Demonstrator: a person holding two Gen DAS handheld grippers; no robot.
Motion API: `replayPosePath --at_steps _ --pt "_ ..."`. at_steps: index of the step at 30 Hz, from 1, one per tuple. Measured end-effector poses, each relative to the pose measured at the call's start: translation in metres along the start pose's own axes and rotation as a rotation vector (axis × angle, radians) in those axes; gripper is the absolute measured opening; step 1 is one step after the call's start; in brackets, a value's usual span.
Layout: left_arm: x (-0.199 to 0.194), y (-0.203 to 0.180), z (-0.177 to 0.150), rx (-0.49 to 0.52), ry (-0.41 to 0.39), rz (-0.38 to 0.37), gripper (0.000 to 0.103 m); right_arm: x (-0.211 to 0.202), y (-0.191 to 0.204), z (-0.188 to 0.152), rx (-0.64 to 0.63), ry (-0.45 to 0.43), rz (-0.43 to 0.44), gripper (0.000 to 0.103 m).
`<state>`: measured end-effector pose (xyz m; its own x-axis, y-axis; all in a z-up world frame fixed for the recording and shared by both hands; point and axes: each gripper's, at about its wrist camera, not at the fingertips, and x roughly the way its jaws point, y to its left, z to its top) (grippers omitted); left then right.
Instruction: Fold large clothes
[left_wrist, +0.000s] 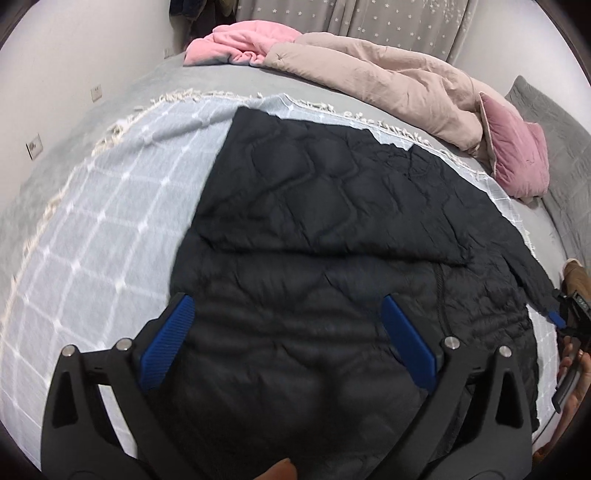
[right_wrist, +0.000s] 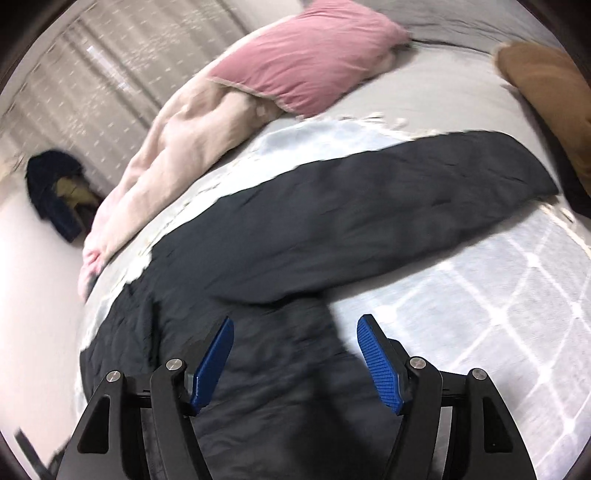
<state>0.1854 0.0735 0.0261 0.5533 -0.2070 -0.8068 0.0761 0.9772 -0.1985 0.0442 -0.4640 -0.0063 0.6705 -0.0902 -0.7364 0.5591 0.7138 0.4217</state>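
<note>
A black quilted jacket (left_wrist: 325, 206) lies spread on a light grey checked blanket (left_wrist: 110, 221) on the bed. One sleeve is folded across its body. My left gripper (left_wrist: 286, 306) is open above the jacket's near part, holding nothing. In the right wrist view the jacket (right_wrist: 332, 221) shows with its other sleeve (right_wrist: 461, 173) stretched out to the right over the blanket (right_wrist: 480, 302). My right gripper (right_wrist: 295, 325) is open above the jacket near where that sleeve joins the body. The right gripper also shows at the left wrist view's right edge (left_wrist: 561, 317).
A beige duvet (left_wrist: 388, 81) and a pink garment (left_wrist: 243, 40) lie bunched at the far side of the bed. A pink pillow (left_wrist: 517, 155) (right_wrist: 306, 59) sits by the jacket's far corner. A brown cushion (right_wrist: 546, 88) lies at the right. Dark clothes (right_wrist: 55, 188) lie on the floor.
</note>
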Motion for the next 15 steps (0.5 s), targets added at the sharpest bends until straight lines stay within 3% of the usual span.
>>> replayPosePath --at_steps 5,15 --pt "0.003 -0.006 -0.022 -0.055 0.002 -0.057 0.101 -0.003 -0.056 0.017 0.089 -0.016 -0.081 0.07" --pt "0.014 -0.014 -0.024 -0.075 -0.018 -0.061 0.101 0.015 -0.15 0.042 0.347 -0.007 -0.037 0.07"
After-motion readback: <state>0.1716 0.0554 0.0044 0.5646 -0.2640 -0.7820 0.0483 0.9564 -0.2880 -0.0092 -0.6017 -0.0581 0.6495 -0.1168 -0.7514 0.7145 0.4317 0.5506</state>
